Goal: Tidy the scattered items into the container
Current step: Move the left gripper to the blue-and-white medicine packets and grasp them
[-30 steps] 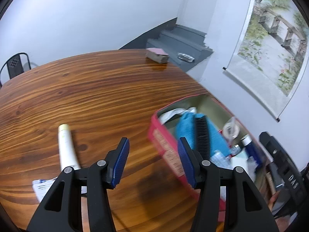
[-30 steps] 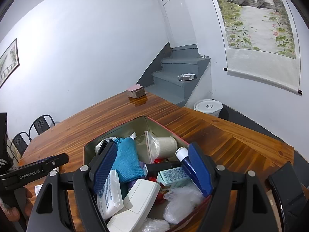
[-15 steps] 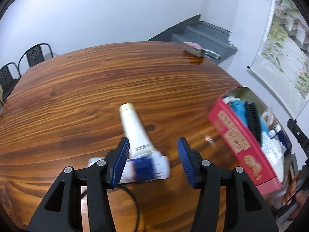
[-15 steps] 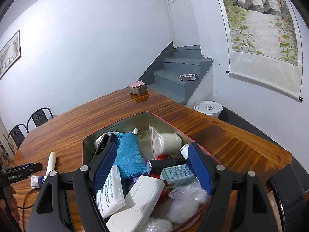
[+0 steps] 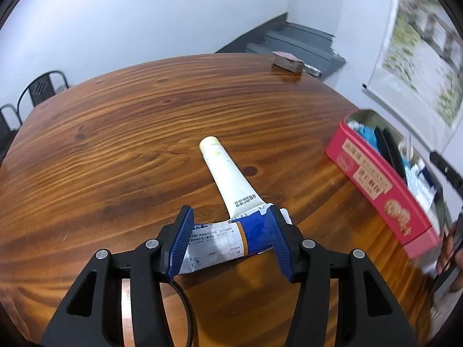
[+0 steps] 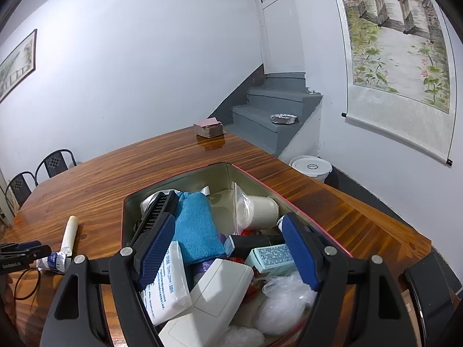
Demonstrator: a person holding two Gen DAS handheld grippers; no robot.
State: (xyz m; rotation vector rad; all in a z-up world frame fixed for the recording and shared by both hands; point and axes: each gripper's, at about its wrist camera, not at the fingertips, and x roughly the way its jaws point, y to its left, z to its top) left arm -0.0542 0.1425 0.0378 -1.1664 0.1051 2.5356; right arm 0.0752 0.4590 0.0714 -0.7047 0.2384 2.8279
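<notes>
A crumpled blue-and-white tube point(image 5: 222, 238) lies on the wooden table, with a cream-white tube point(image 5: 227, 177) resting against it. My left gripper point(image 5: 230, 238) is open with its fingers on either side of the blue-and-white tube. Both tubes show at the left in the right wrist view, blue-and-white point(image 6: 53, 261) and cream point(image 6: 69, 235). The red tin point(image 5: 385, 186) stands to the right, full of items. My right gripper point(image 6: 228, 251) is open and empty, hovering over the tin point(image 6: 292, 202), above a blue cloth point(image 6: 196, 228) and white boxes point(image 6: 222, 292).
A stack of cards point(image 5: 288, 60) sits at the table's far edge. A thin black cable point(image 5: 185, 309) lies on the table near my left gripper. Black chairs point(image 6: 55, 163) stand beyond the far left side. Grey stairs point(image 6: 275, 112) rise behind the table.
My left gripper has swung away from the tin to the left and closed in on the two tubes, so the blue-and-white tube now sits between its fingers. The right gripper stays over the tin.
</notes>
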